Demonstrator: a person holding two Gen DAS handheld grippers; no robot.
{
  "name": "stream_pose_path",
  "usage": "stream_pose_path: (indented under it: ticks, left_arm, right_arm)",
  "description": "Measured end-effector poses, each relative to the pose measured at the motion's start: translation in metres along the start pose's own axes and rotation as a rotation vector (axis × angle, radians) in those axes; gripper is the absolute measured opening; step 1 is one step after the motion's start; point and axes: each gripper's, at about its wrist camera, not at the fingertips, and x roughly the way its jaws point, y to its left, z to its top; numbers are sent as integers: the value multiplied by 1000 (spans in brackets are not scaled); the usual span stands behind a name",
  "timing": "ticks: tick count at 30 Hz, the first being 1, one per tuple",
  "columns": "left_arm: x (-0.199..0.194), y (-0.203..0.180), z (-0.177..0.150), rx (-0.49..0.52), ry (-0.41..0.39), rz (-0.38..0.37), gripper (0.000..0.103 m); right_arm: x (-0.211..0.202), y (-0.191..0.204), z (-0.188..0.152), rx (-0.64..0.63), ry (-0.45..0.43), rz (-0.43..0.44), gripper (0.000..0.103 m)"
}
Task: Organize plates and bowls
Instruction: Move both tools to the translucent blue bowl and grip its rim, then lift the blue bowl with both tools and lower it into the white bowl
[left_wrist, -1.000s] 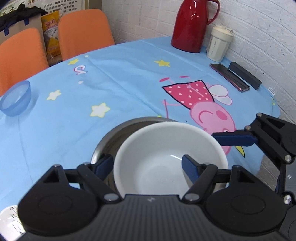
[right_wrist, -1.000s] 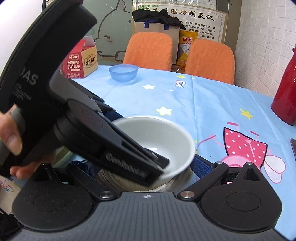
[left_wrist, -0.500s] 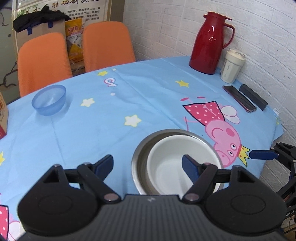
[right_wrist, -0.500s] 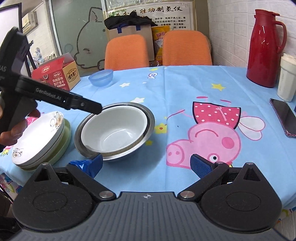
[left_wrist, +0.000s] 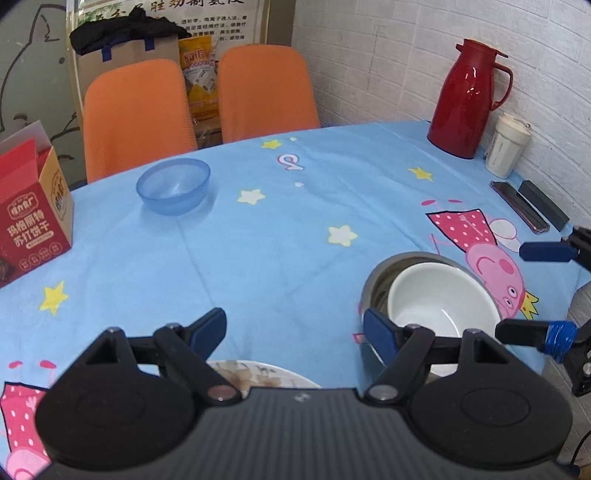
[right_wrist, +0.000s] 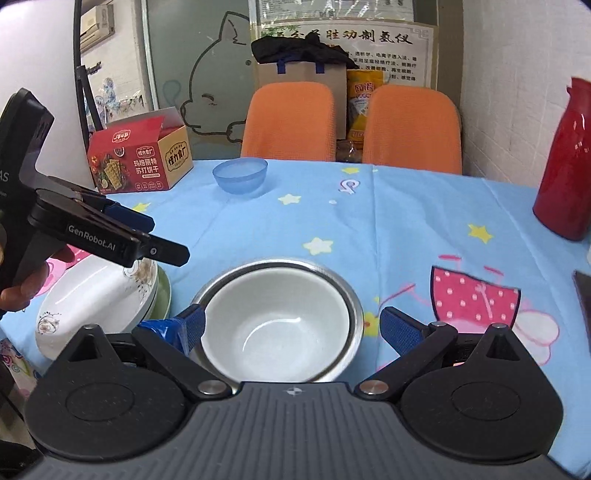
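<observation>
A white bowl (left_wrist: 439, 306) (right_wrist: 277, 314) sits nested inside a steel bowl (left_wrist: 373, 284) (right_wrist: 347, 291) on the blue tablecloth. My left gripper (left_wrist: 295, 328) (right_wrist: 159, 238) is open and empty, off to the left of the nested bowls and above a stack of plates (left_wrist: 258, 373). The stack has a white floral plate (right_wrist: 92, 291) on top and a green plate (right_wrist: 162, 295) underneath. My right gripper (right_wrist: 293, 328) (left_wrist: 539, 291) is open, its fingers standing either side of the steel bowl's near rim without pressing on it. A blue plastic bowl (left_wrist: 173, 184) (right_wrist: 240, 175) stands alone at the far side.
A red thermos (left_wrist: 465, 99), a cream cup (left_wrist: 506, 149), a phone (left_wrist: 521, 212) and a black case (left_wrist: 543, 203) line the brick wall on the right. A red cracker box (right_wrist: 140, 158) stands far left. Two orange chairs (right_wrist: 291, 122) are behind the table.
My left gripper has let go of the white bowl in the steel bowl and drawn back up and to the left, over the plate stack. The right gripper now faces the nested bowls.
</observation>
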Motion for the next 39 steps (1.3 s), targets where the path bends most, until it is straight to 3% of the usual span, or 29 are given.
stream_pose_path:
  ticks: [6,11,15,20,23,30,32,33,34,39]
  left_arm:
    - [9,52,15,-57,-10,54,77]
    - [32,114,50,-204,-33,123,77]
    - [66,153,84,-306,-34,135,77]
    - [129,177,113,-327,23,140,77]
    - [156,185,116,-338,44,141,77]
    - [174,193,113,-361,7,104,75]
    - [172,191,113,-328,8,97,68]
    - [172,190,113,-311,7,92,59]
    - [172,188,114,-290,11,96,44]
    - [174,186,118,-252,22,72,36]
  right_arm:
    - [42,10,55,-107,15,51,89]
    - [111,21,111,-137,52,92,89]
    - [177,38,141,-184,82,85,89]
    - [248,53,150,-197,145,101,89]
    - [278,61,147,-219,178,68,89]
    - [309,68,144,-201,203,68,88]
    - [309,69,140,-190,172,94,87]
    - [309,69,138,-185,161,111,87]
    - [309,70,138,-177,154,127,87]
    - [306,86,147,-224,103,153,83]
